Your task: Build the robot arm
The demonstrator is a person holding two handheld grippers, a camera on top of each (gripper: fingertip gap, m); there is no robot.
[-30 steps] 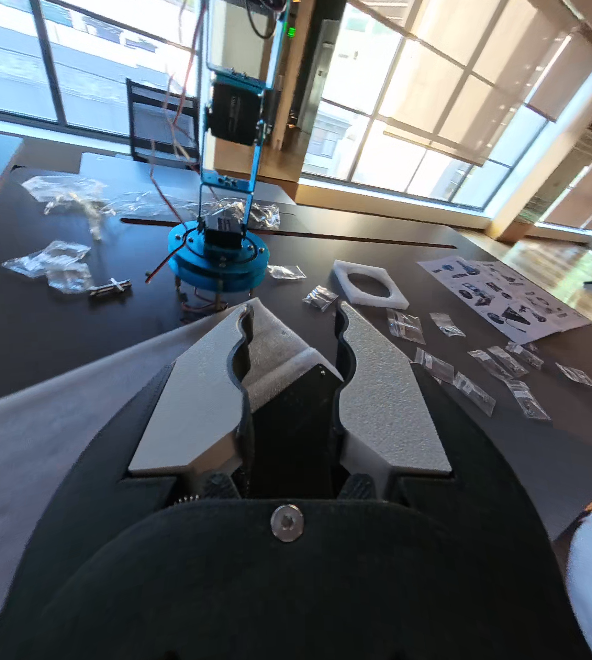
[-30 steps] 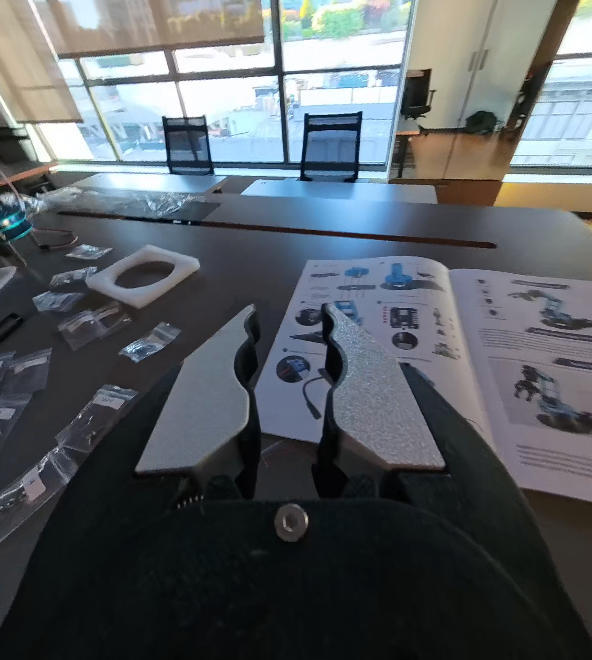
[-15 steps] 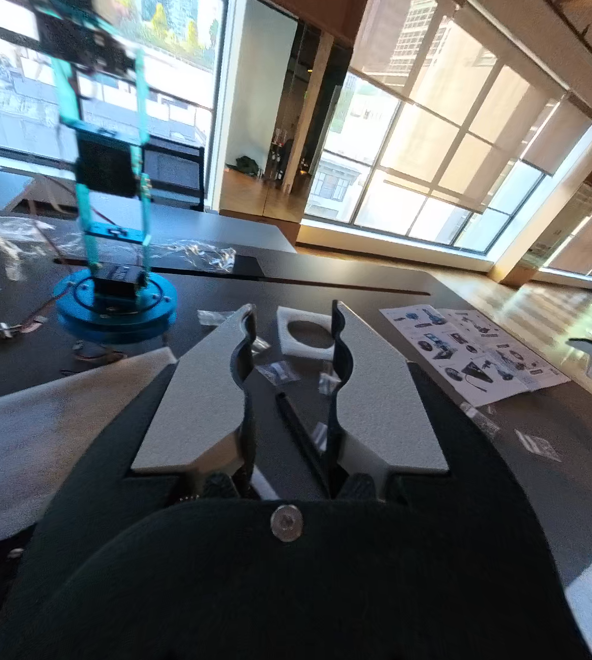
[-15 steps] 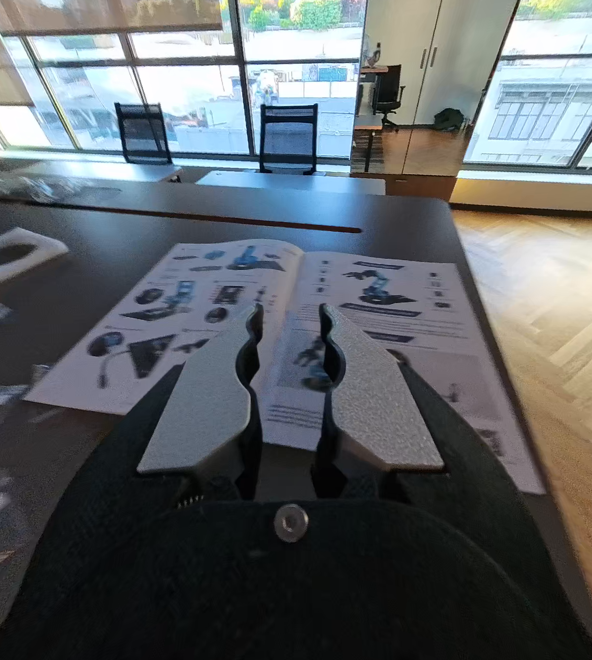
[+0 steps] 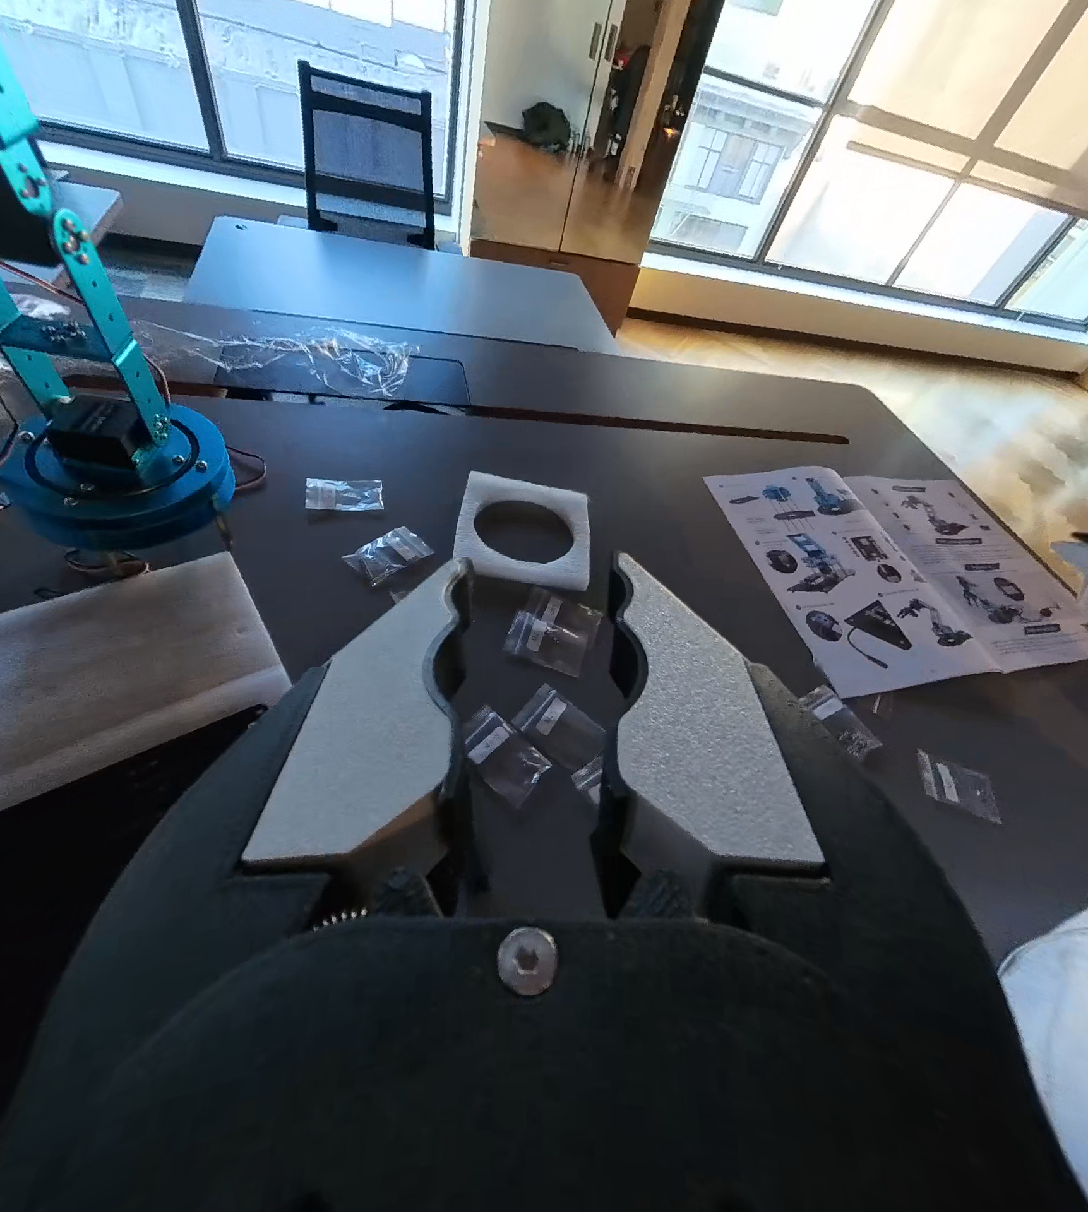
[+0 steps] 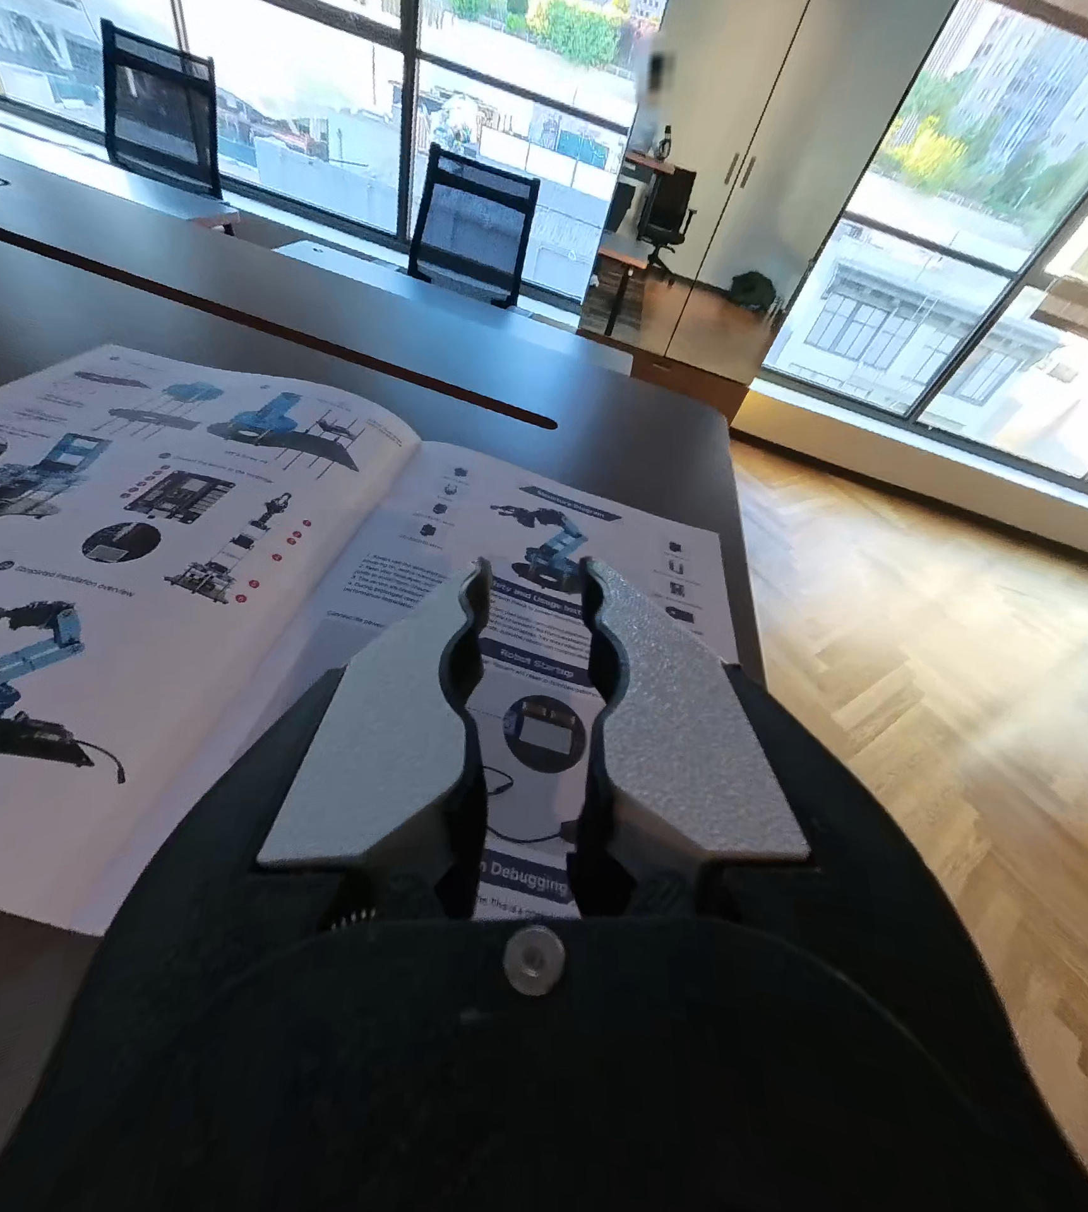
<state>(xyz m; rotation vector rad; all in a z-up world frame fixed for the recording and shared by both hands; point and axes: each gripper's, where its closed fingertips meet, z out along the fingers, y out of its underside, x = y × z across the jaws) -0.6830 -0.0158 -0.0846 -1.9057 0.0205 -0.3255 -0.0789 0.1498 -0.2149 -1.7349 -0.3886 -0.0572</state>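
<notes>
Dark bench point(image 5: 692, 406): your left gripper point(image 5: 538, 577), fingers spread and empty, hangs above small parts bags point(image 5: 505, 754); your right gripper point(image 6: 531, 570), likewise spread, above the open manual point(image 6: 213, 525).

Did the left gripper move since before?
Yes. The left gripper swung right: it pointed near the blue arm before, now past the foam ring.

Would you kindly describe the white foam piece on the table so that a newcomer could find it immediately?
On the dark table, look between the blue robot-arm base on the left and the open instruction booklet on the right. The white foam square lies flat there, among small clear parts bags; it alone is opaque white with a round hole.
</notes>
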